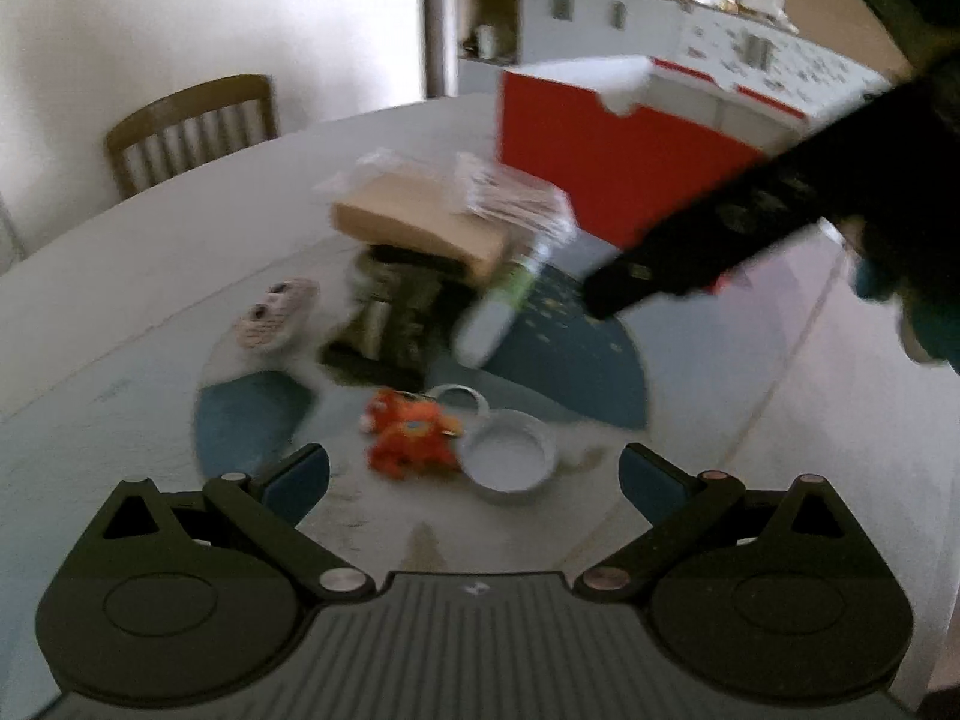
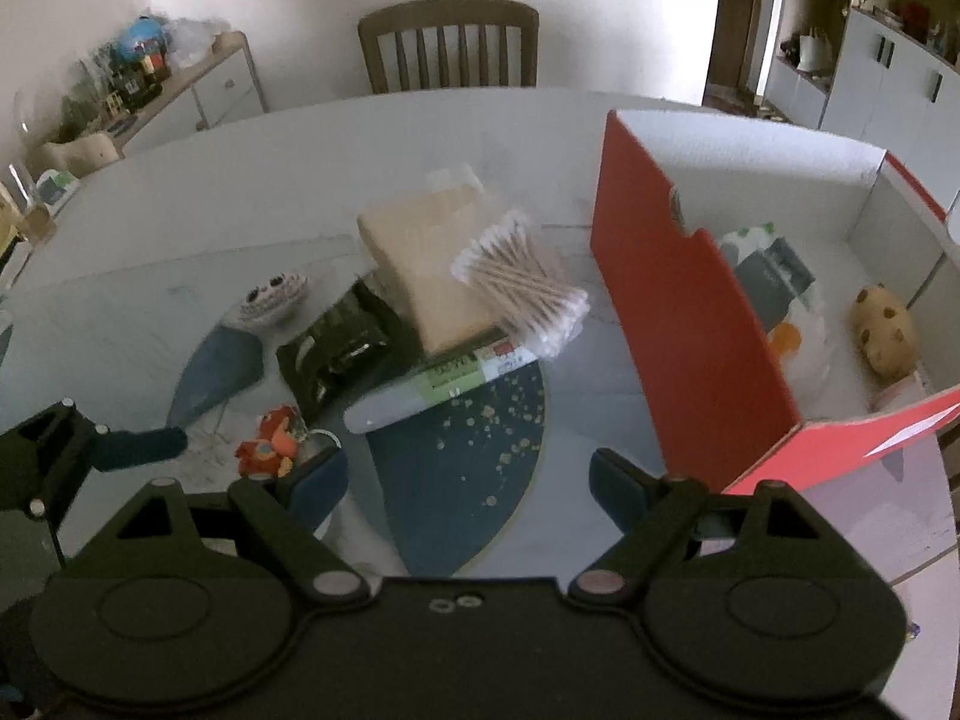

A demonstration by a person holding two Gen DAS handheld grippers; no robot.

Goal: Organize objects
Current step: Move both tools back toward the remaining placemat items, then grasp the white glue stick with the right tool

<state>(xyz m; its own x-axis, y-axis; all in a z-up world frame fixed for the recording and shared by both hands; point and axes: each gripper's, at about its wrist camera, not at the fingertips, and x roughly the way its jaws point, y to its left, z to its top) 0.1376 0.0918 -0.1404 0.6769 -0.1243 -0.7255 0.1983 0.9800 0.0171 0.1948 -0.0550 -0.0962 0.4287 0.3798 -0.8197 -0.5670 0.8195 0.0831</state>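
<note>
My left gripper [image 1: 474,471] is open and empty above an orange plush toy [image 1: 411,432] and a round grey lid [image 1: 510,465]. My right gripper [image 2: 468,474] is open and empty over the blue mat [image 2: 468,480]. A pile sits mid-table: a tan packet [image 2: 432,264], a bag of cotton swabs [image 2: 522,282], a dark pouch [image 2: 342,348], a grey-green tube [image 2: 432,384] and a small knitted toy [image 2: 273,297]. The red box [image 2: 690,312] stands at the right with a cookie plush [image 2: 885,330] and packets inside.
The table [image 2: 180,252] has a wooden chair [image 2: 450,42] behind it. A sideboard [image 2: 180,90] with clutter stands at the far left. White cabinets [image 2: 870,84] stand at the far right. The right gripper's dark arm [image 1: 750,210] crosses the left wrist view.
</note>
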